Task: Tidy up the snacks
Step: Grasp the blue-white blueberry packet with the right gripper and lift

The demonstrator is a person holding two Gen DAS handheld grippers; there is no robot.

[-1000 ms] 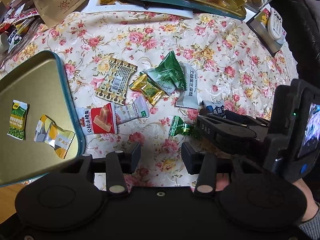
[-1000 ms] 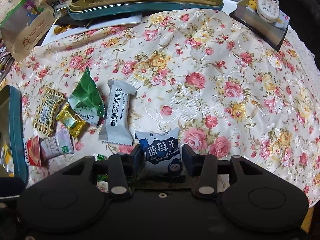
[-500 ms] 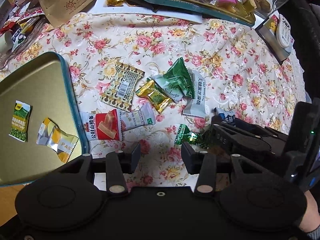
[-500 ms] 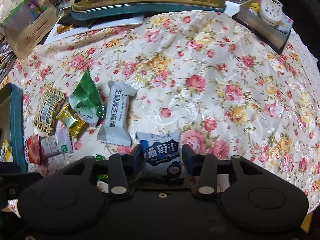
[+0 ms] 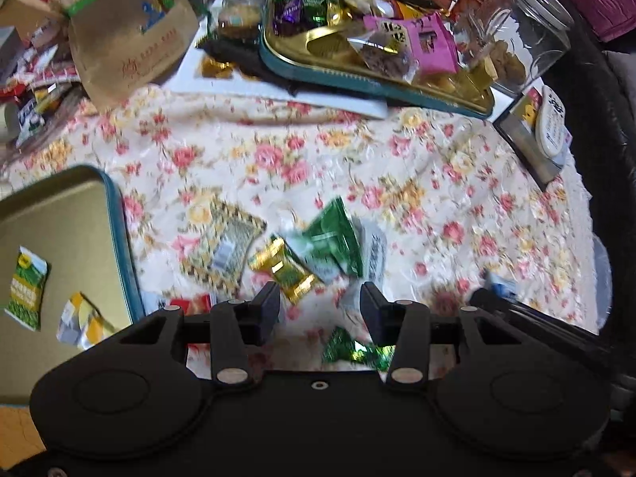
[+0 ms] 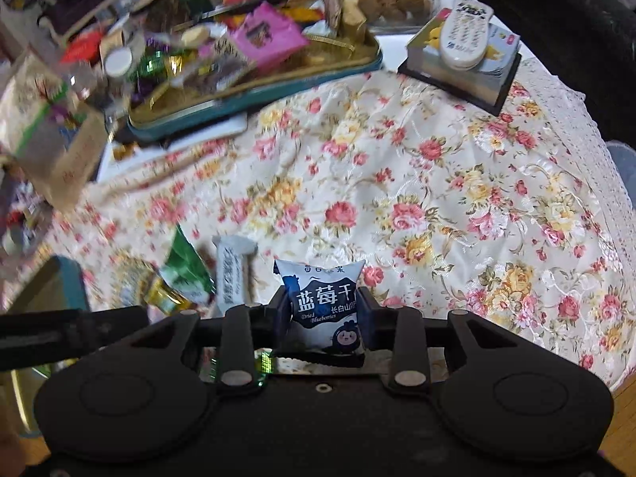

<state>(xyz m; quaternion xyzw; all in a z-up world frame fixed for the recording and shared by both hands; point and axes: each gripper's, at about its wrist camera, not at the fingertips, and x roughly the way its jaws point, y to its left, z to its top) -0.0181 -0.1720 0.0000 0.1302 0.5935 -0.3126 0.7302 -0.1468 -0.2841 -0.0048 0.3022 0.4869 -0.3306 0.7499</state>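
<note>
Your right gripper (image 6: 322, 310) is closing its fingers on the blueberry packet (image 6: 324, 308), pinched at its sides and clear of the table. Your left gripper (image 5: 320, 310) hangs open and empty over the loose snacks (image 5: 286, 266), beside the tray (image 5: 119, 238), the likely destination.

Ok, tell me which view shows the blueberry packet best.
Right wrist view: the blueberry packet sits sharp and centred, its label readable, between the closing right claw's fingers. The left wrist view shows only a blurred white-and-blue corner above the dark right claw at the right edge.
</note>
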